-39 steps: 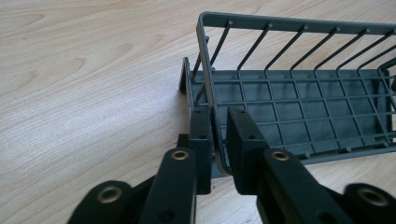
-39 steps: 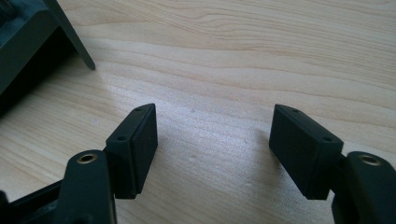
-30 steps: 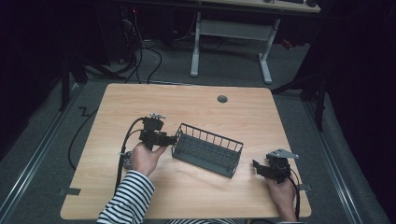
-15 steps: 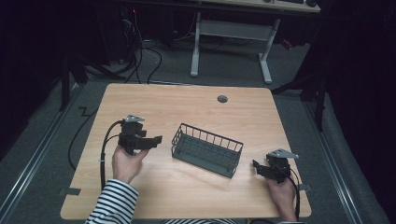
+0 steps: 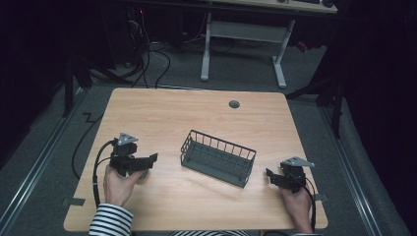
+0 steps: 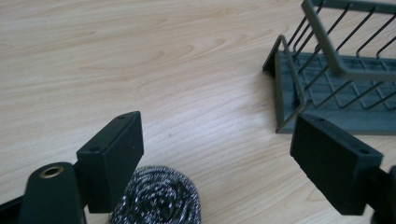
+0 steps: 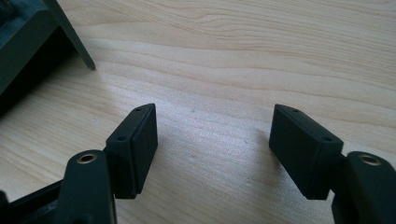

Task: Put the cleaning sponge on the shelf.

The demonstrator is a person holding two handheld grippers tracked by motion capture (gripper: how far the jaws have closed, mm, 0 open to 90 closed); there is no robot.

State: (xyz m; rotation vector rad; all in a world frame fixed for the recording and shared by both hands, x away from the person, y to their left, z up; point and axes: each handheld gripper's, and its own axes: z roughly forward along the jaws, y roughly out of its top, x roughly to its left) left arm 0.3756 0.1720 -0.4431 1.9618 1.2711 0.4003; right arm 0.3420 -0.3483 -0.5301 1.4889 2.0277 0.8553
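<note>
The left gripper (image 6: 217, 163), jaws just opened wide, hovers over a steel scourer (image 6: 156, 196) lying on the table (image 5: 196, 113) left of the empty wire basket (image 5: 218, 158); nothing grasped yet. The right gripper (image 7: 212, 149) waits spread, empty.

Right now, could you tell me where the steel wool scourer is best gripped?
Grip the steel wool scourer across its rounded sides, coming from above. It lies flat on the table, a low coiled puck, just under the open left claw, beside one pad.
</note>
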